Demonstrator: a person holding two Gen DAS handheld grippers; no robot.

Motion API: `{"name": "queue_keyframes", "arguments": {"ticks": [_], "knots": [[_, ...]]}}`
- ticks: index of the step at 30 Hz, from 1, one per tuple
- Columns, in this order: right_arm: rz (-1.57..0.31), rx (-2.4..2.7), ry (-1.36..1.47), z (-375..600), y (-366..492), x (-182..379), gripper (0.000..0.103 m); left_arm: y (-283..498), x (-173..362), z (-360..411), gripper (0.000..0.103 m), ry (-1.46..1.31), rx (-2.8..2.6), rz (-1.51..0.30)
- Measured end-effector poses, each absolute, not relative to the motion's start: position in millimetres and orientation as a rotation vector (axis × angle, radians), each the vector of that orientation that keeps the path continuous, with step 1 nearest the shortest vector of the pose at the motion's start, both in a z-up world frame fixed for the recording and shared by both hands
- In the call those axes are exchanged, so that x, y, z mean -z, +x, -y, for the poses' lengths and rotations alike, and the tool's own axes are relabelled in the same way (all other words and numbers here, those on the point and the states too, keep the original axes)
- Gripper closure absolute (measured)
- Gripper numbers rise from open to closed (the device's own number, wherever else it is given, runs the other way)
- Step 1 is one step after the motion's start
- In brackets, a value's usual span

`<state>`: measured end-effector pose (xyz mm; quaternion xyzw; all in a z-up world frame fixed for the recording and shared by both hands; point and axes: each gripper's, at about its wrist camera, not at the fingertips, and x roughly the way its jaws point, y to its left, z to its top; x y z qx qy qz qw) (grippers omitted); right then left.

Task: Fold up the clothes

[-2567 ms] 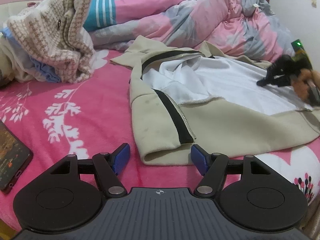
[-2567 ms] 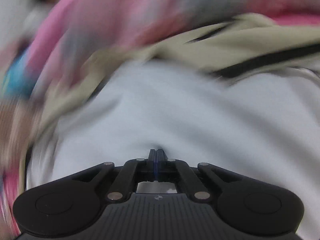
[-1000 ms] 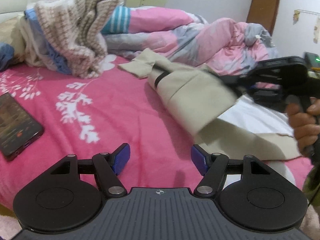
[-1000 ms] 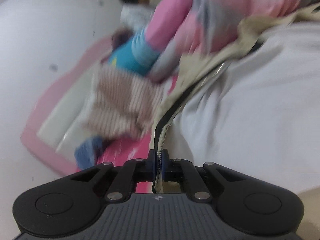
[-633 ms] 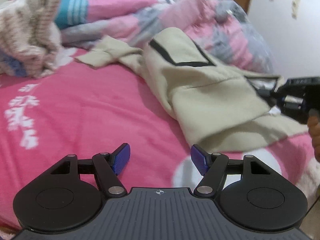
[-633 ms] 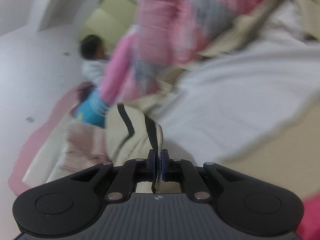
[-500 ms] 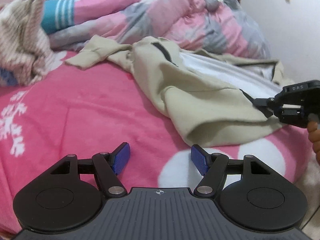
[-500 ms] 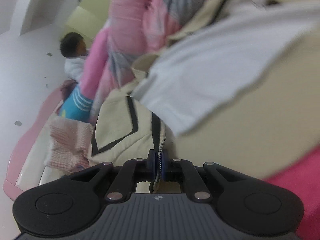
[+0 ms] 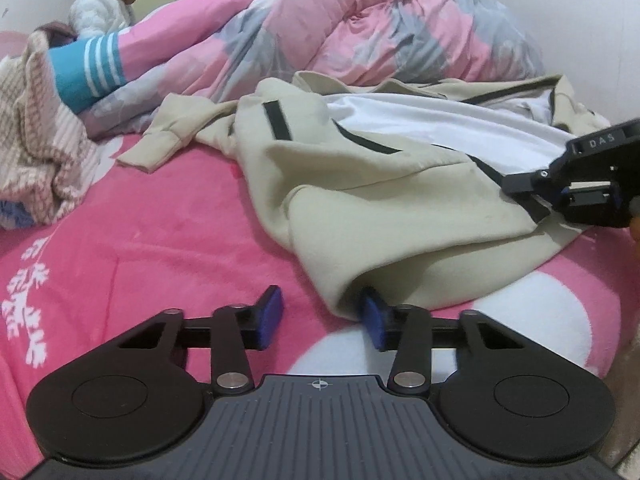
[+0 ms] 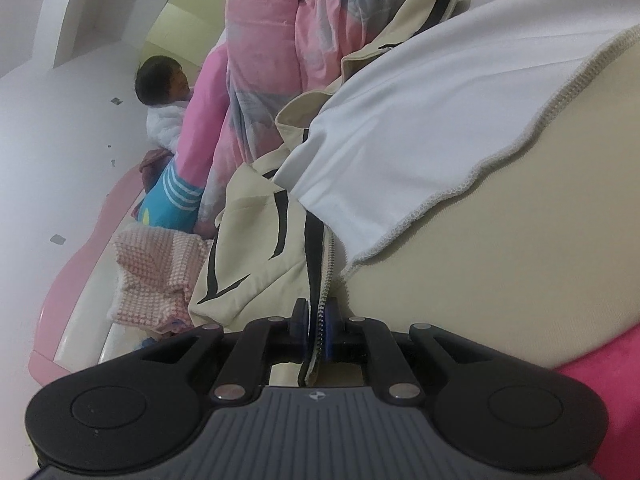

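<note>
Left wrist view shows, nearest, the left gripper [image 9: 320, 314] low over the pink bed [image 9: 160, 240]. Its jaws are closing, and the folded lower corner of the beige jacket [image 9: 380, 208] sits just in front of them; the right blue pad [image 9: 370, 316] touches the cloth, but the left pad is bare, so nothing is pinched yet. Behind it, the jacket lies on the bed, partly folded over, with the white lining [image 9: 440, 124] showing and one sleeve [image 9: 160, 140] stretched toward the left. At the right edge, the right gripper [image 9: 516, 184] holds the zipper edge. The right wrist view confirms this: its pads are clamped on the zipper strip [image 10: 320, 280] of the jacket. Farther away lie a knitted garment [image 9: 36, 140], a pink and grey quilt [image 9: 360, 32], and a person sitting at the wall.

I judge the step is taking a second hold on the hem. The next move needs the left pads to close fully on the corner, then both grippers pull the jacket flat.
</note>
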<state>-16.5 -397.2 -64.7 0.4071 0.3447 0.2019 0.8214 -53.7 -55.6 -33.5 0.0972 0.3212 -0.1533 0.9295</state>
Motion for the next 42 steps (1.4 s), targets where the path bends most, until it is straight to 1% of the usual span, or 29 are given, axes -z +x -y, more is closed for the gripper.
{"name": "queue_keyframes", "arguments": {"ticks": [4,6,7,9,10,11,14,17,20,23,27,29,31,33,35,36,37,38,40,42], "knots": [[-0.739,-0.435,0.868,397.7,-17.1,63.8,0.092,-58.9,30.0,60.4,0.069,0.228,0.315,-0.657],[-0.737,-0.438,0.865,397.0,-17.4,63.9,0.09,-58.3,30.2,60.3,0.072,0.209,0.32,-0.664],[-0.738,-0.438,0.858,396.0,-17.0,64.1,0.09,-56.8,30.8,60.5,0.08,0.196,0.319,-0.667],[-0.743,-0.44,0.847,394.1,-14.7,64.8,0.09,-52.7,31.1,59.9,0.087,0.155,0.304,-0.67],[-0.747,-0.444,0.844,393.3,-12.7,65.5,0.09,-51.2,30.8,59.4,0.095,0.134,0.295,-0.669],[-0.752,-0.446,0.842,392.4,-10.5,65.9,0.09,-49.6,30.5,59.0,0.098,0.114,0.286,-0.668],[-0.758,-0.442,0.812,388.9,-8.1,61.1,0.091,-56.2,20.6,54.7,0.101,0.09,0.279,-0.651],[-0.764,-0.45,0.769,384.4,-12.4,51.2,0.096,-81.5,-3.3,48.1,0.101,0.132,0.307,-0.613],[-0.769,-0.482,0.713,378.3,-26.0,36.3,0.097,-105.6,-21.0,37.0,0.102,0.152,0.348,-0.645],[-0.778,-0.513,0.657,370.4,-44.3,25.4,0.097,-117.7,-14.1,32.9,0.103,0.225,0.344,-0.683],[-0.815,-0.471,0.599,363.1,-47.8,35.1,0.097,-103.1,21.4,23.7,0.103,0.163,0.363,-0.787],[-0.832,-0.448,0.577,360.5,-47.9,40.3,0.097,-101.3,24.7,17.4,0.103,0.115,0.391,-0.802],[-0.825,-0.446,0.564,360.4,-49.5,36.2,0.097,-104.9,19.7,9.4,0.101,0.065,0.442,-0.798],[-0.82,-0.44,0.533,360.3,-52.2,30.3,0.094,-108.4,14.3,-1.8,0.094,0.03,0.463,-0.783],[-0.827,-0.424,0.522,363.2,-53.0,26.7,0.091,-110.4,9.6,-14.2,0.076,0.002,0.45,-0.766],[-0.831,-0.413,0.524,365.8,-53.1,25.4,0.089,-110.6,7.0,-21.1,0.072,-0.022,0.439,-0.751],[-0.826,-0.401,0.528,368.7,-52.9,23.3,0.088,-109.3,4.1,-28.2,0.064,-0.05,0.43,-0.735],[-0.816,-0.391,0.528,370.3,-51.2,20.5,0.087,-105.2,1.6,-32.6,0.06,-0.077,0.423,-0.72],[-0.789,-0.378,0.524,372.2,-45.7,12.0,0.085,-92.0,-2.4,-35.5,0.055,-0.111,0.41,-0.687],[-0.768,-0.382,0.517,370.6,-33.7,2.1,0.078,-73.3,-5.5,-31.6,0.051,-0.117,0.399,-0.651]]}}
